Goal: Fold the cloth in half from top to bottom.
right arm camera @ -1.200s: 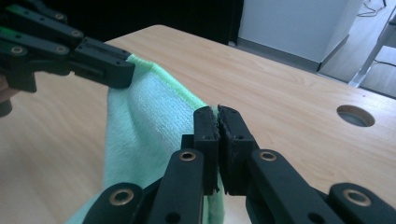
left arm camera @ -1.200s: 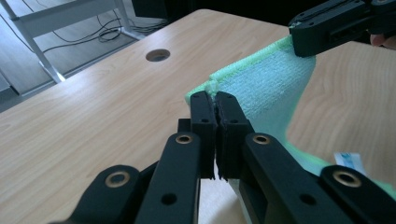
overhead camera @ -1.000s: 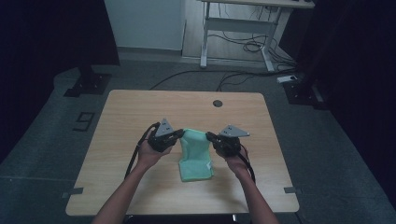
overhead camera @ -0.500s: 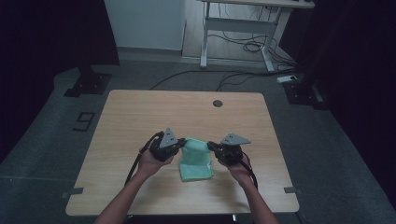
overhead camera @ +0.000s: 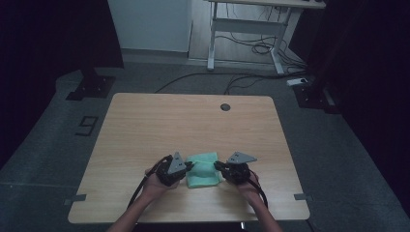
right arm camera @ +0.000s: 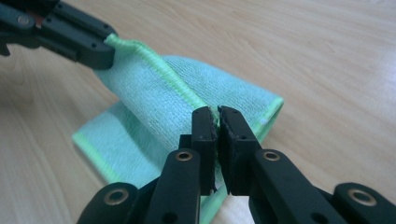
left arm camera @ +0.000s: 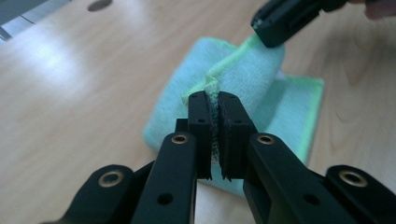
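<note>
Microfibre cloth [overhead camera: 203, 170] sat half-folded at the counter's [overhead camera: 145, 125] six o'clock; both grippers' fingers [left arm camera: 205, 126] pinched its lifted edge, final fold pending.

- Left gripper [overhead camera: 189, 166]: jaws pinched together, pointing inward toward the right one; hand [overhead camera: 157, 181] low over the near edge.
- Right gripper [overhead camera: 218, 166]: jaws pinched together, facing left; forearms enter from below.
</note>
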Demonstrator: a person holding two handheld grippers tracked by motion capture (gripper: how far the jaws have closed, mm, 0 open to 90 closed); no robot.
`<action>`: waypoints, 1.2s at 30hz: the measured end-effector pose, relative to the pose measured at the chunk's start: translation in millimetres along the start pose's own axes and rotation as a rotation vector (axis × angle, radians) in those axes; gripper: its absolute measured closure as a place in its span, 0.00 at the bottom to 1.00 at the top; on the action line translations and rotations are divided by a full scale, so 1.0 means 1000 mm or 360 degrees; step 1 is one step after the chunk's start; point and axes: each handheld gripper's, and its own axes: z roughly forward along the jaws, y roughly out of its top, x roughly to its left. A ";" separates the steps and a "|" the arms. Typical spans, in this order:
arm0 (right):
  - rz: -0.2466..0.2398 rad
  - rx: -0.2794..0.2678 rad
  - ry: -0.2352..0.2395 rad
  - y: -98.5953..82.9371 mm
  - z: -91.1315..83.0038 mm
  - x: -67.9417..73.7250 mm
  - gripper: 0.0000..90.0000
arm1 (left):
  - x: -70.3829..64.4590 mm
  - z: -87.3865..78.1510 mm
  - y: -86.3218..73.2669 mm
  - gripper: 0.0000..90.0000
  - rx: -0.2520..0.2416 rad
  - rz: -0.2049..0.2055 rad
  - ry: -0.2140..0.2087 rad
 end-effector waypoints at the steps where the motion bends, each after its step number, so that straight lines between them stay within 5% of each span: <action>1: 0.0006 -0.0001 0.0001 -0.003 -0.001 0.001 0.93 | -0.003 0.001 -0.003 0.93 0.0007 0.0000 -0.0001; 10: -0.0032 0.0063 0.0058 -0.024 -0.002 0.012 0.84 | -0.022 0.011 -0.022 0.88 0.0083 0.0028 0.0008; 15: -0.0051 0.0095 0.0051 -0.027 -0.004 0.016 0.68 | -0.023 0.010 -0.023 0.63 0.0092 -0.0025 -0.0071; 19: -0.0047 0.0025 0.0018 -0.022 -0.015 0.019 0.60 | -0.022 -0.003 -0.021 0.52 -0.0019 -0.0051 -0.0066; 25: -0.0006 -0.0050 -0.0012 -0.004 -0.018 0.011 0.61 | -0.006 -0.009 -0.008 0.53 -0.0096 -0.0144 -0.0037; 30: 0.0008 0.0020 0.0002 0.006 0.001 0.006 0.61 | 0.006 -0.009 -0.002 0.53 -0.0160 -0.0258 -0.0081; 36: -0.0027 0.0123 0.0044 -0.001 0.014 0.010 0.61 | 0.014 -0.010 0.002 0.54 -0.0150 -0.0295 -0.0065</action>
